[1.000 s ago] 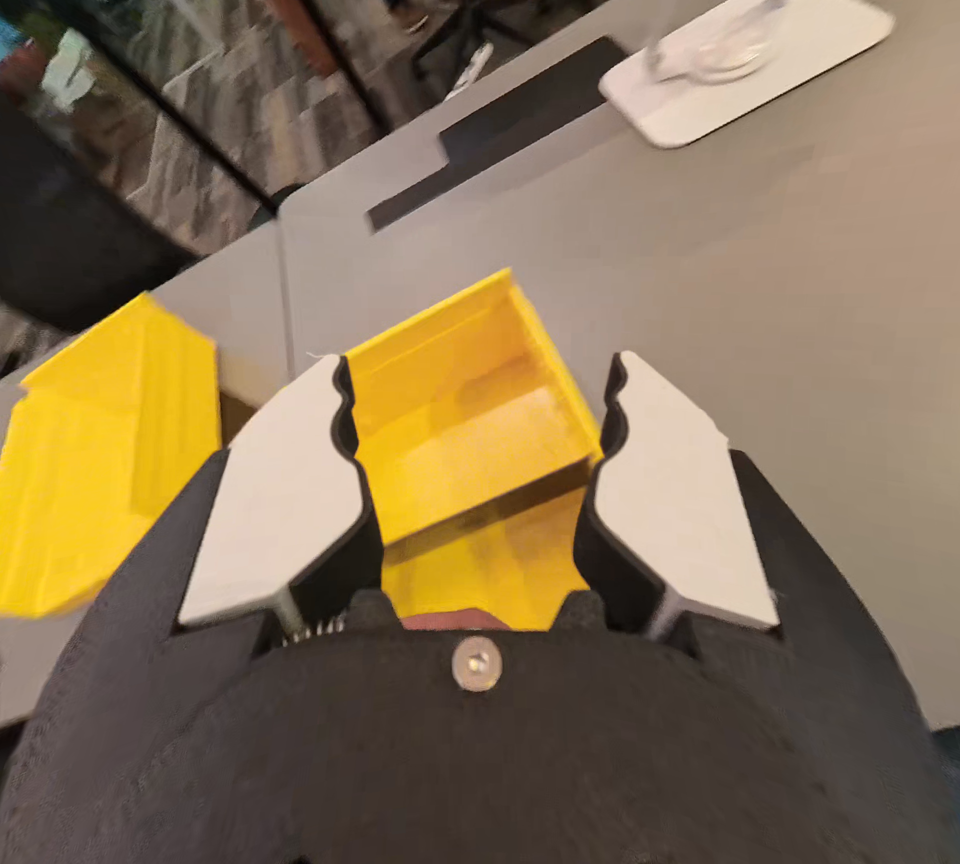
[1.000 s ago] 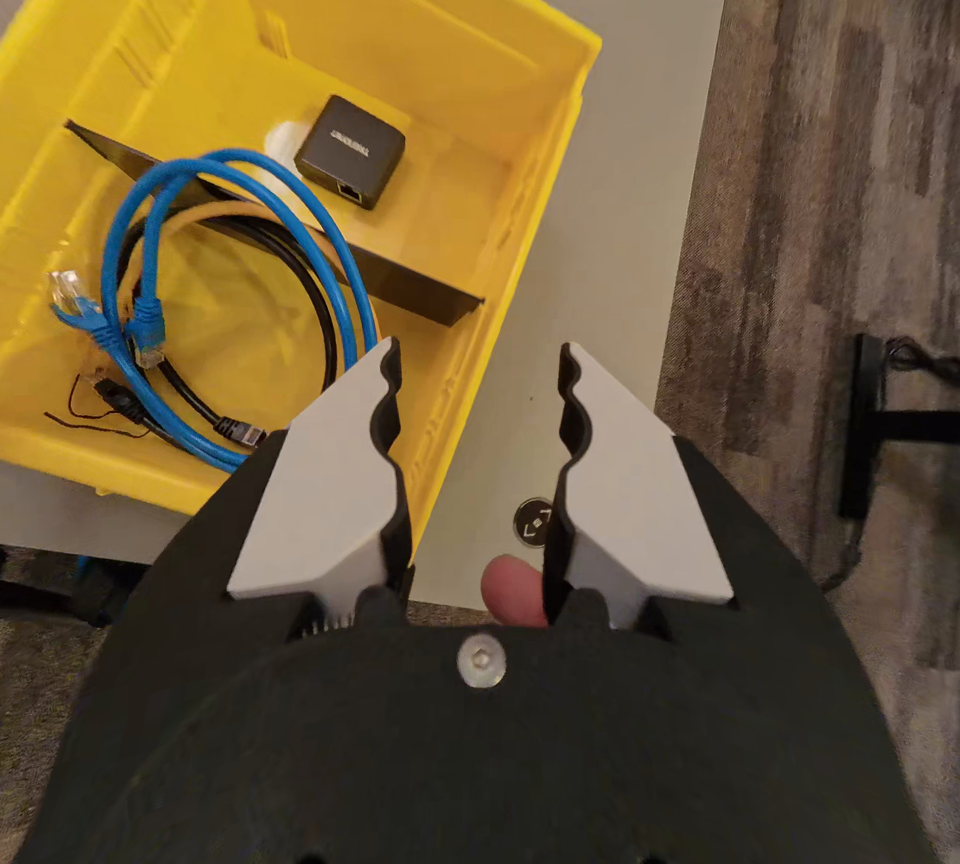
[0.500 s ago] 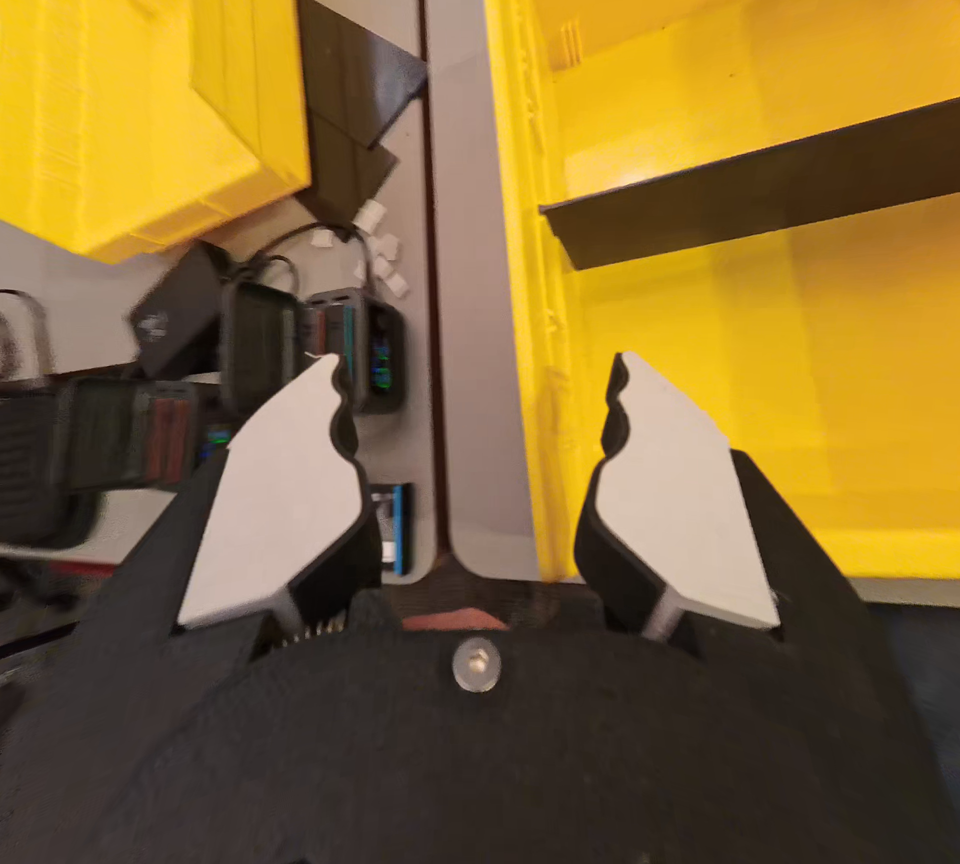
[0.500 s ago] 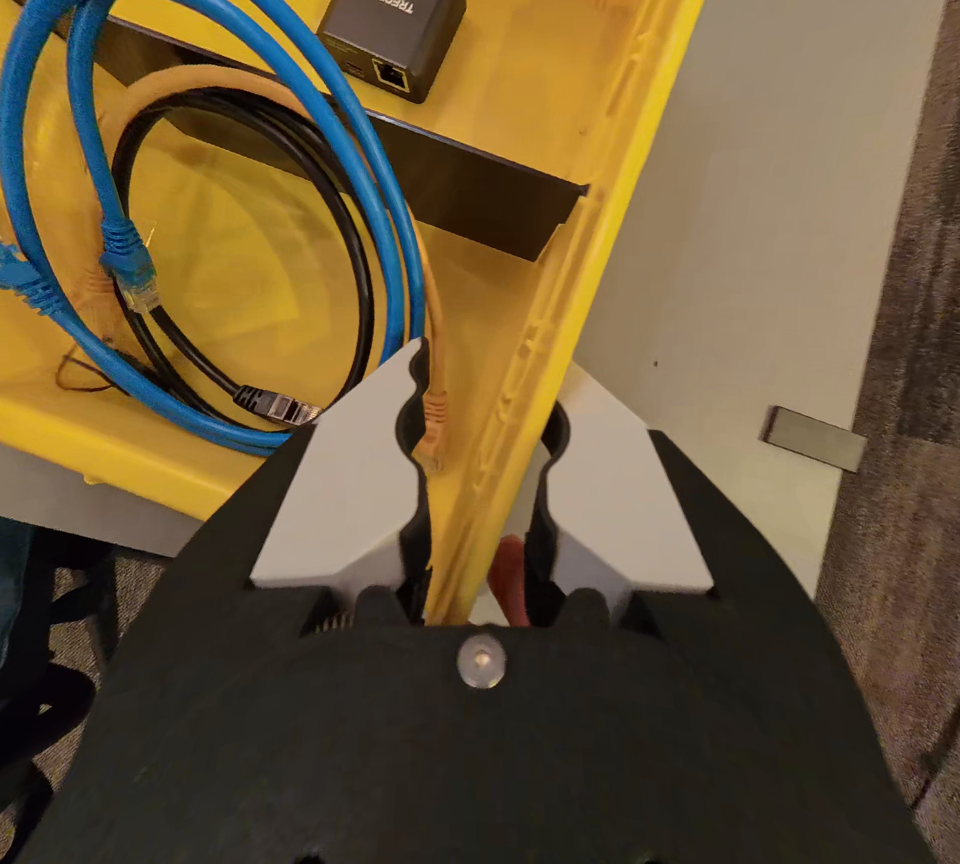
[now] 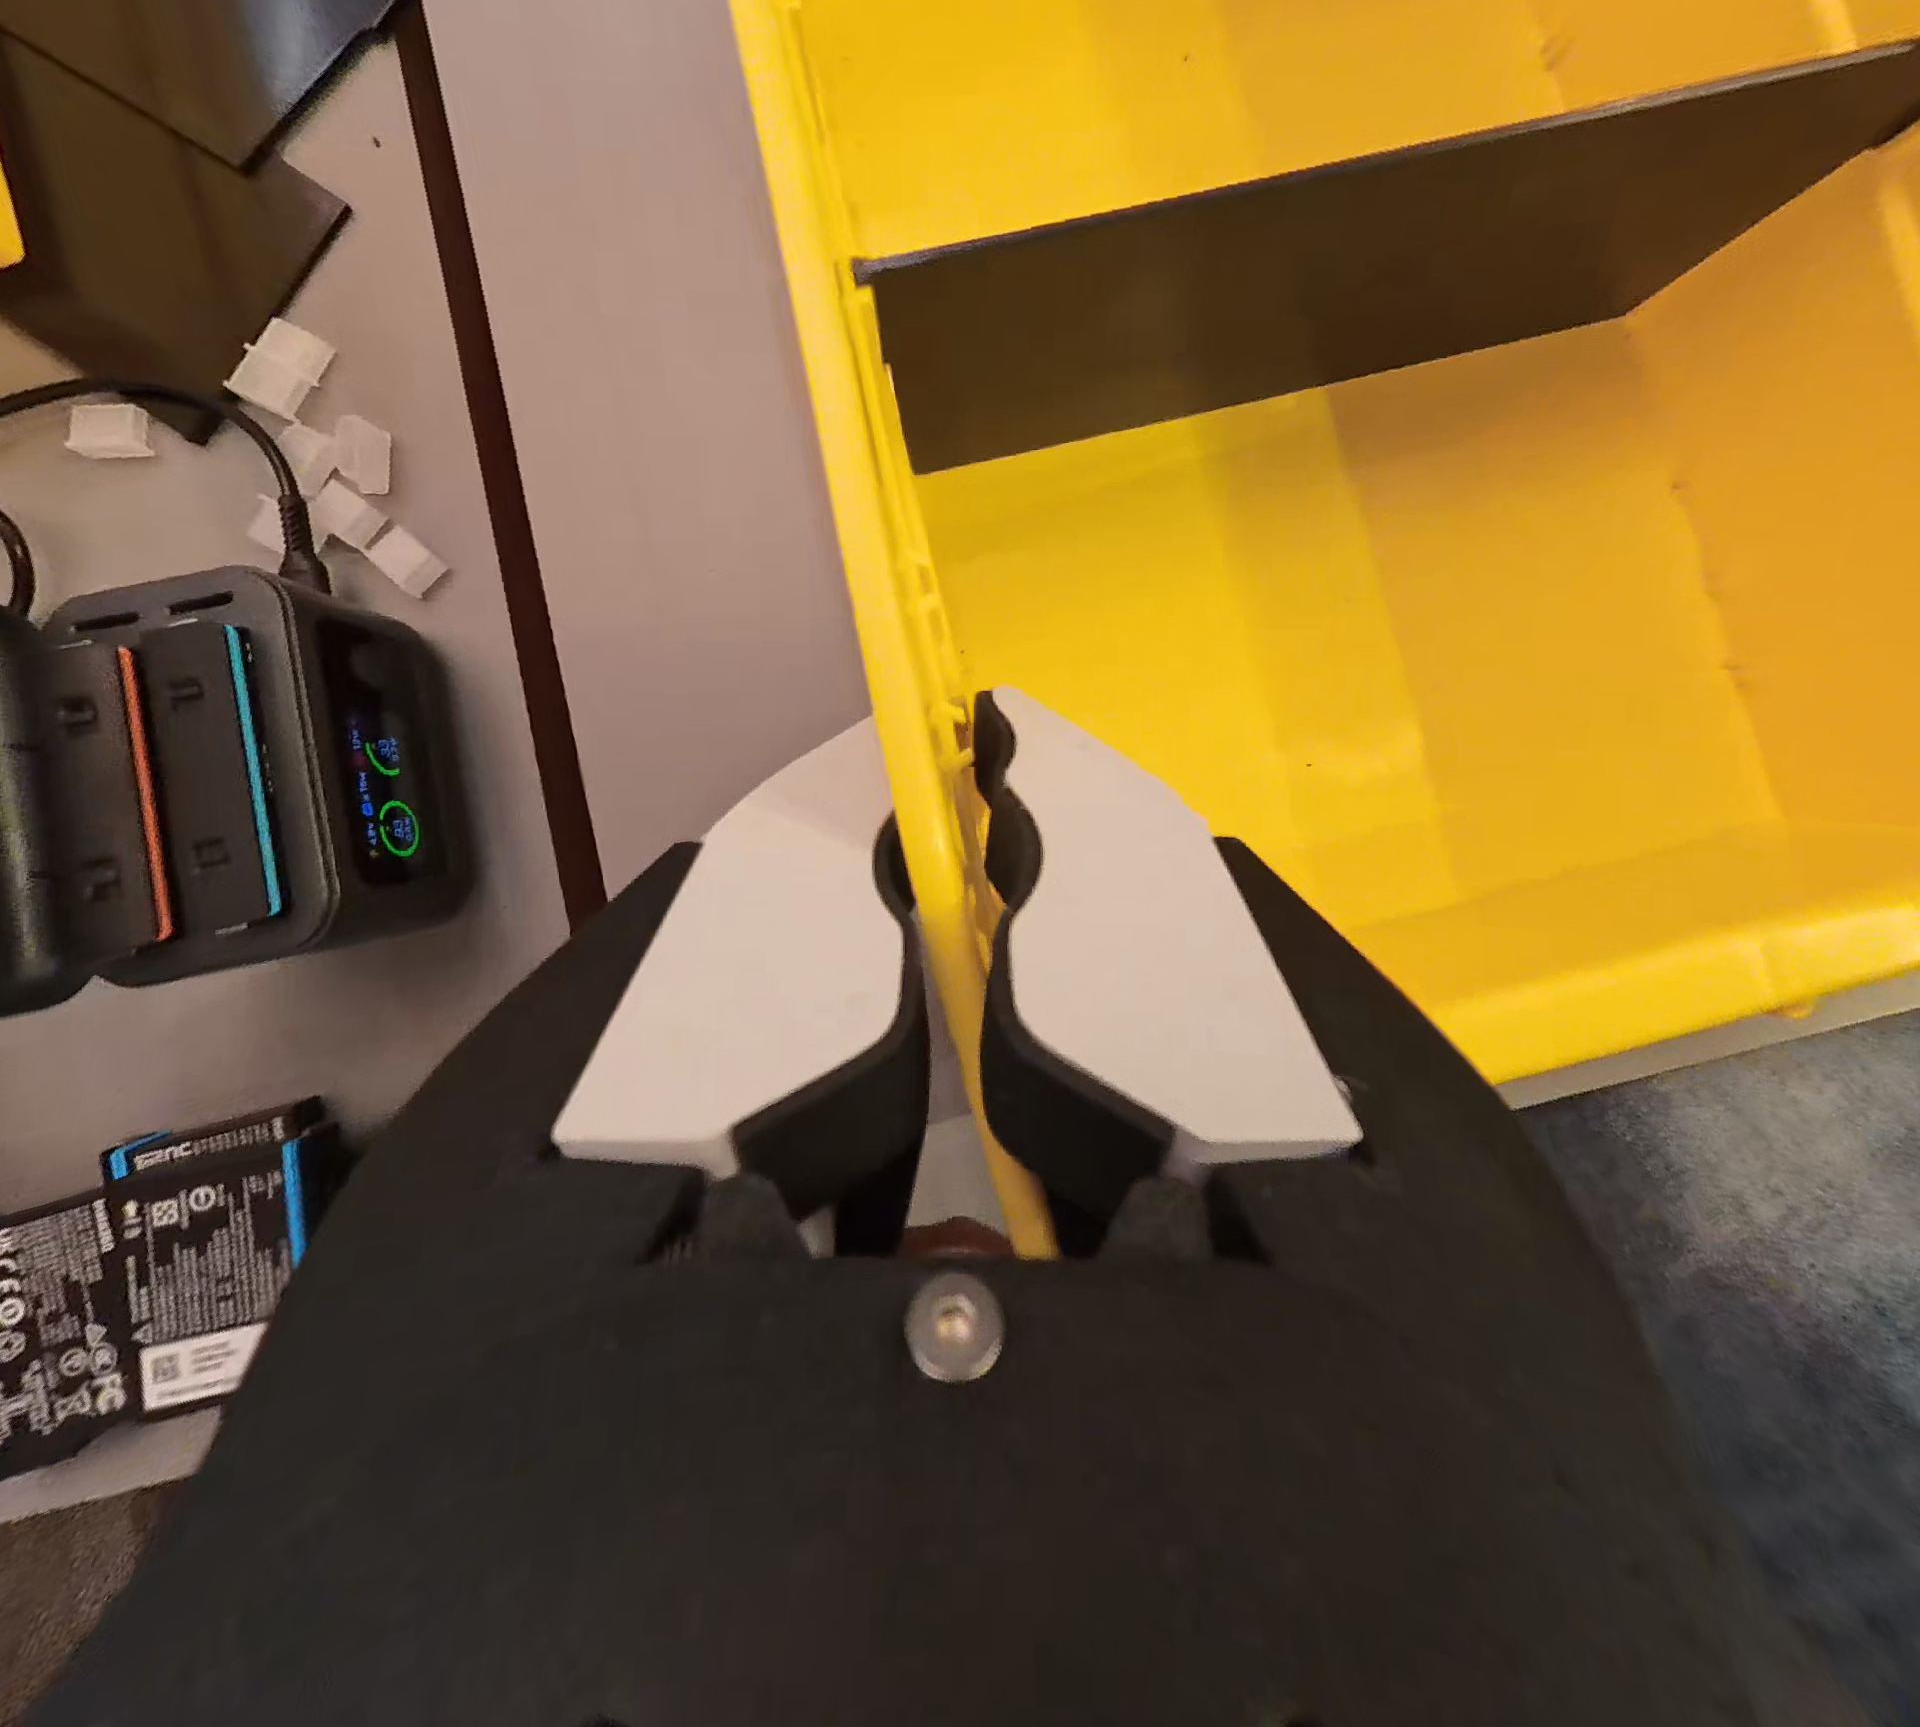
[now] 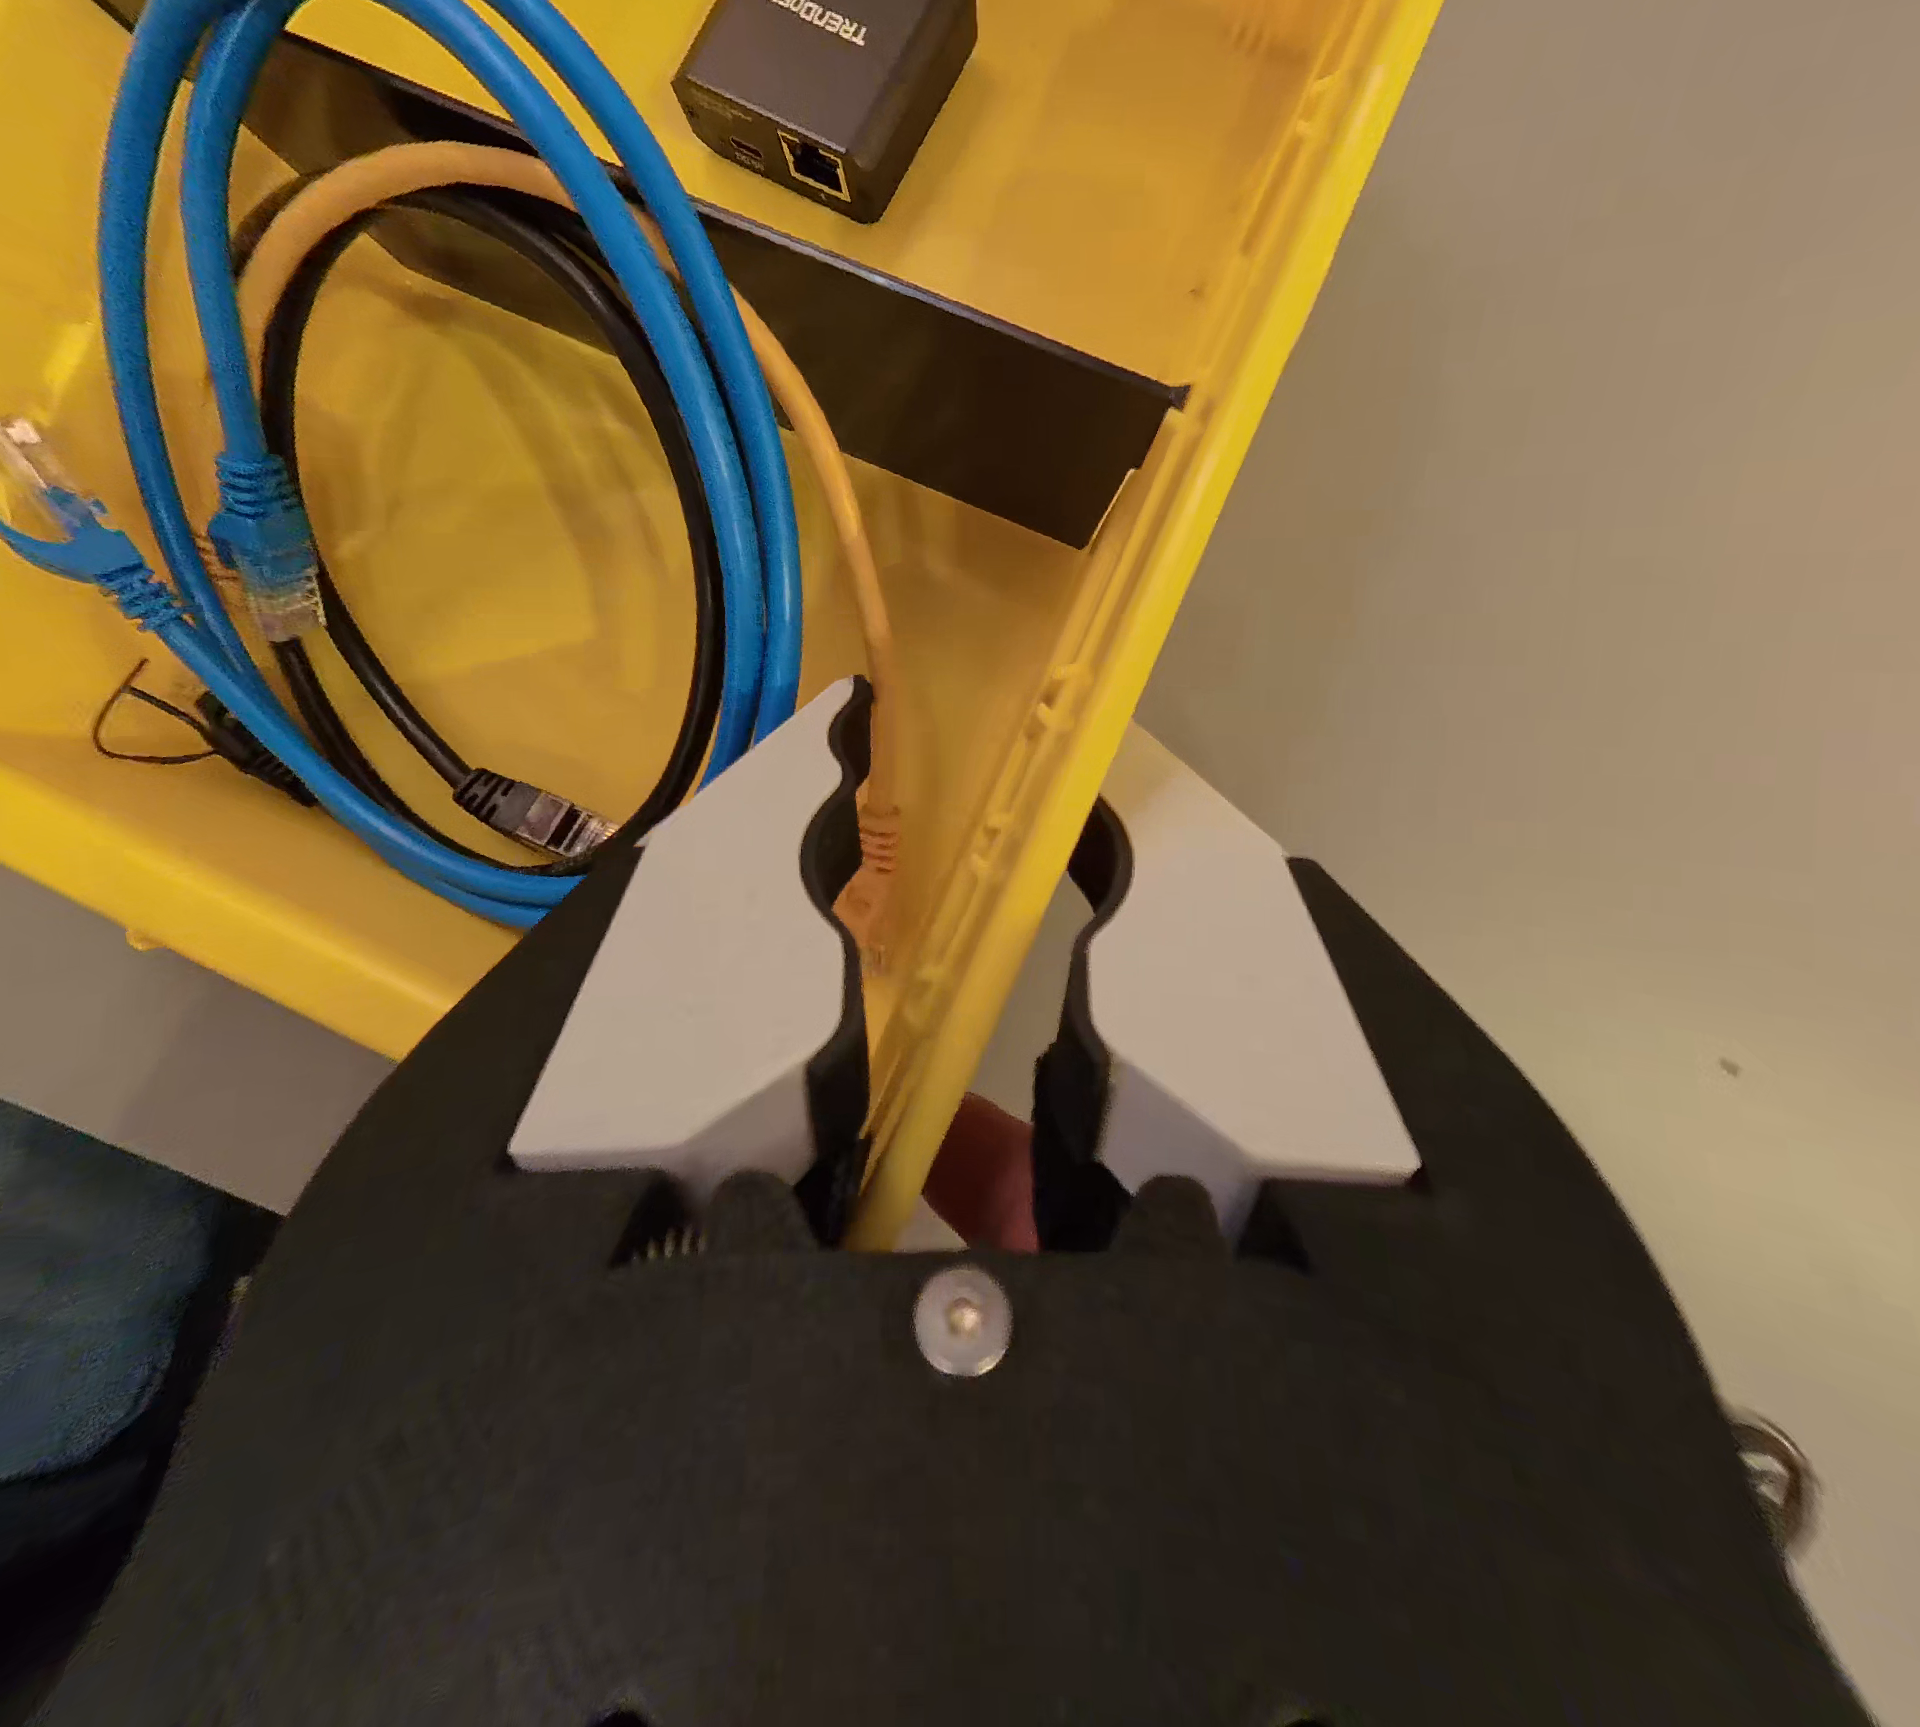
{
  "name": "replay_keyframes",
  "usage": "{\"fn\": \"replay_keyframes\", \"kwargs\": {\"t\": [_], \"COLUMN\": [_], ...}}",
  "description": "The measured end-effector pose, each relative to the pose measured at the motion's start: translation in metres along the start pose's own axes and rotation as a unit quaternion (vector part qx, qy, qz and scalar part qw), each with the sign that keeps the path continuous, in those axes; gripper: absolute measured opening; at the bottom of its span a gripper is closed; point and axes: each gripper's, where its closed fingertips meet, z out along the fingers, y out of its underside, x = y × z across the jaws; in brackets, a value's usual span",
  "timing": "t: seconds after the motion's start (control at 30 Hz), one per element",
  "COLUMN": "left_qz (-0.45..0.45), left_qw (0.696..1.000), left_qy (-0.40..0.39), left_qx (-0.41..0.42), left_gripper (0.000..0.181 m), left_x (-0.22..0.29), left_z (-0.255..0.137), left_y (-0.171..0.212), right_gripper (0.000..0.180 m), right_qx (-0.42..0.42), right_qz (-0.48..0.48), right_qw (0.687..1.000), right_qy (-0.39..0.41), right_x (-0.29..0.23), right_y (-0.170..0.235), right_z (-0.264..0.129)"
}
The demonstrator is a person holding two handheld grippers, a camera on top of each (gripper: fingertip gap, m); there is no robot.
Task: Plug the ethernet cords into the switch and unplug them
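Observation:
A yellow bin (image 6: 1195,482) with a black divider (image 6: 935,389) stands on the grey table. A small black switch (image 6: 831,46) lies in the bin's far compartment. Coiled blue cords (image 6: 468,67), a black cord (image 6: 665,534) and an orange cord (image 6: 831,514) lie in the near compartment. My right gripper (image 6: 997,721) straddles the bin's right wall, jaws closed on it, with the orange plug beside the left finger. My left gripper (image 5: 940,742) is shut on the bin's left wall (image 5: 831,275). The left wrist view shows only bare bin floor and the divider (image 5: 1351,275).
Left of the bin on the table (image 5: 623,327) stand a battery charger (image 5: 249,763), loose white caps (image 5: 343,482), black battery packs (image 5: 156,1282) and black sheets (image 5: 156,67). Carpet floor (image 5: 1714,1262) lies past the table's near edge. Bare table (image 6: 1558,430) lies right of the bin. My hands' fingertips stand some 85 centimetres from each other.
The left gripper swung down from the far table to the bin's left wall and closed on it. The right gripper slid onto the right wall and narrowed onto it.

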Motion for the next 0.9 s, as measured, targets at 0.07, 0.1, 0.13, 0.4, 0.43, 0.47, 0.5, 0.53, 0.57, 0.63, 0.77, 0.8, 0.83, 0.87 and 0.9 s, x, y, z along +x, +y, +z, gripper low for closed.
{"fn": "replay_keyframes", "kwargs": {"t": [0.07,0.1,0.13,0.4,0.43,0.47,0.5,0.53,0.57,0.63,0.77,0.8,0.83,0.87,0.9], "left_qz": [-0.003,-0.008,-0.010,-0.055,-0.060,-0.062,-0.064,-0.068,-0.071,-0.074,-0.084,-0.088,-0.092,-0.096,-0.100], "left_qw": [1.000,1.000,1.000,0.992,0.991,0.989,0.988,0.987,0.986,0.985,0.980,0.979,0.977,0.976,0.974], "left_qy": [0.000,0.001,-0.001,-0.012,-0.010,-0.011,-0.012,-0.013,-0.016,-0.023,-0.029,-0.031,-0.033,-0.036,-0.041], "left_qx": [0.014,0.023,0.030,0.113,0.122,0.131,0.138,0.144,0.151,0.157,0.176,0.182,0.188,0.194,0.200], "left_gripper": [0.005,0.005,0.005,0.005,0.005,0.005,0.005,0.005,0.005,0.005,0.005,0.005,0.005,0.006,0.006], "left_x": [0.001,0.001,0.001,-0.009,-0.010,-0.010,-0.011,-0.012,-0.013,-0.015,-0.021,-0.024,-0.027,-0.030,-0.035], "left_z": [-0.002,-0.004,-0.007,-0.050,-0.056,-0.061,-0.065,-0.070,-0.075,-0.083,-0.103,-0.109,-0.116,-0.123,-0.131], "left_y": [-0.001,-0.002,-0.003,-0.021,-0.022,-0.023,-0.023,-0.022,-0.022,-0.020,-0.015,-0.014,-0.013,-0.012,-0.010], "right_gripper": [0.036,0.037,0.038,0.047,0.049,0.050,0.052,0.054,0.057,0.067,0.082,0.087,0.090,0.094,0.097], "right_qx": [0.002,0.004,0.006,0.023,0.027,0.030,0.036,0.042,0.048,0.059,0.068,0.066,0.063,0.065,0.066], "right_qz": [-0.008,-0.012,-0.017,-0.049,-0.049,-0.051,-0.052,-0.054,-0.051,-0.034,0.004,0.010,0.021,0.032,0.040], "right_qw": [1.000,1.000,0.999,0.992,0.990,0.988,0.985,0.982,0.978,0.970,0.950,0.945,0.939,0.935,0.931], "right_qy": [-0.013,-0.019,-0.026,-0.113,-0.130,-0.145,-0.159,-0.176,-0.197,-0.234,-0.306,-0.321,-0.336,-0.347,-0.356], "right_x": [-0.021,-0.034,-0.047,-0.178,-0.197,-0.216,-0.235,-0.256,-0.277,-0.318,-0.391,-0.409,-0.426,-0.442,-0.457], "right_y": [-0.010,-0.016,-0.021,-0.063,-0.068,-0.073,-0.079,-0.084,-0.090,-0.101,-0.119,-0.121,-0.123,-0.126,-0.127], "right_z": [0.009,0.014,0.019,0.054,0.058,0.062,0.065,0.068,0.069,0.072,0.076,0.077,0.078,0.080,0.082]}}
